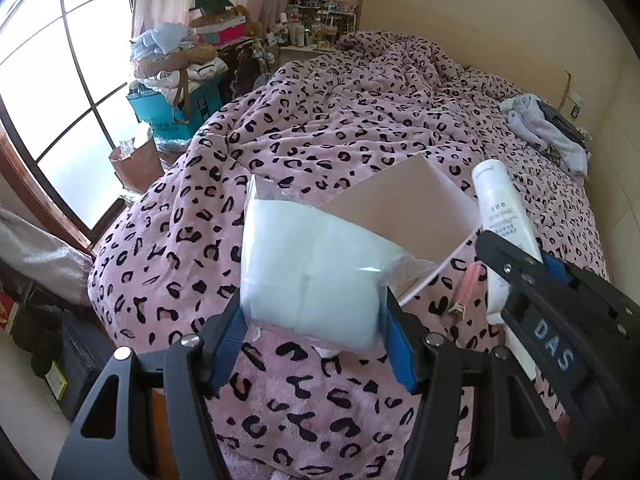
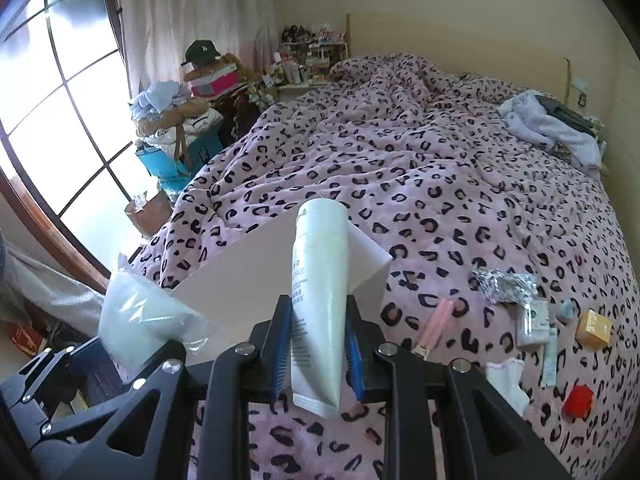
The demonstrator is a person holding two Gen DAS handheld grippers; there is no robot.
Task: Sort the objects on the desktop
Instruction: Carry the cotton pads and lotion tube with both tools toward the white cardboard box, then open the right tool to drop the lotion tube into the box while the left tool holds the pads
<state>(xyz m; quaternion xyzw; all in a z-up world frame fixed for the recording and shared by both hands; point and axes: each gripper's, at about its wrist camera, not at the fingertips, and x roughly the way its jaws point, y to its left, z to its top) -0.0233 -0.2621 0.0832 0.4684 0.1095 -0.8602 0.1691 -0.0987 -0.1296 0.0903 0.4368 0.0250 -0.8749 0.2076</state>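
My left gripper [image 1: 314, 320] is shut on a clear plastic pack of white pads [image 1: 316, 272] and holds it above the pink leopard-print blanket [image 1: 320, 128]. The pack also shows in the right wrist view [image 2: 140, 320]. My right gripper [image 2: 316, 340] is shut on a white tube [image 2: 320, 304], cap end pointing away; the tube also shows in the left wrist view [image 1: 502, 216]. An open white cardboard box [image 2: 248, 292] sits on the blanket just ahead of both grippers and shows in the left wrist view [image 1: 408, 212] too.
Small items lie on the blanket at right: a pink stick [image 2: 434, 326], crumpled foil [image 2: 504, 284], a white packet [image 2: 534, 322], an orange box [image 2: 594, 330], a red box [image 2: 578, 400]. Clothes [image 2: 552, 124] lie by the headboard. A cluttered pile and blue bag [image 2: 180, 152] stand by the window.
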